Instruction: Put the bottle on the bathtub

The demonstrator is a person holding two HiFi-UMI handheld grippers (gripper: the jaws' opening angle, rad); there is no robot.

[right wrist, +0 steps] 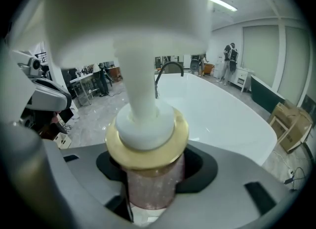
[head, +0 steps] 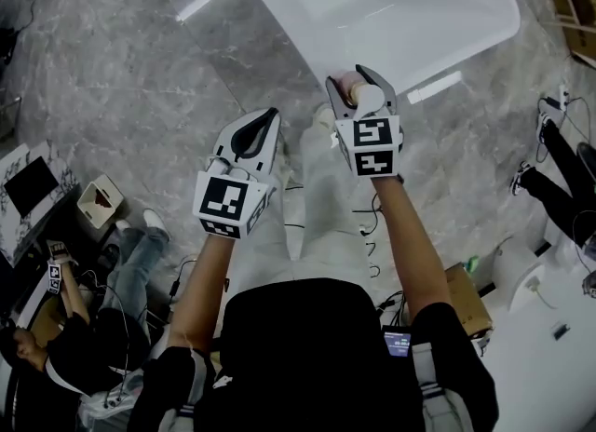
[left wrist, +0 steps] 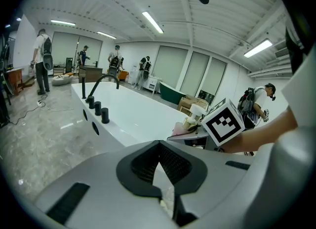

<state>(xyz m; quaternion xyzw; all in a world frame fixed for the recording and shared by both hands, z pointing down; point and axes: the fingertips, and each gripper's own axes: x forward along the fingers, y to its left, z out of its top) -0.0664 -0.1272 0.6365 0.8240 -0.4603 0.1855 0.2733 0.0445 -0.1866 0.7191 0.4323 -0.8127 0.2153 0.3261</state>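
Note:
A pink glittery bottle (right wrist: 149, 186) with a gold collar and a white pump head is held in my right gripper (right wrist: 150, 210), which is shut on its body. In the head view the bottle (head: 358, 93) and right gripper (head: 361, 87) hover just short of the near rim of the white bathtub (head: 400, 2). My left gripper (head: 255, 134) is lower and to the left over the floor, shut and empty. The left gripper (left wrist: 161, 191) view also shows the bottle (left wrist: 196, 113) beside the bathtub (left wrist: 133, 117).
A black faucet (left wrist: 101, 82) and black knobs stand on the bathtub's far rim. The floor is grey marble (head: 121, 76) with cables. A person sits on the floor at the left (head: 140, 253). A cardboard box (head: 466, 300) and white fixtures (head: 549, 328) are at the right.

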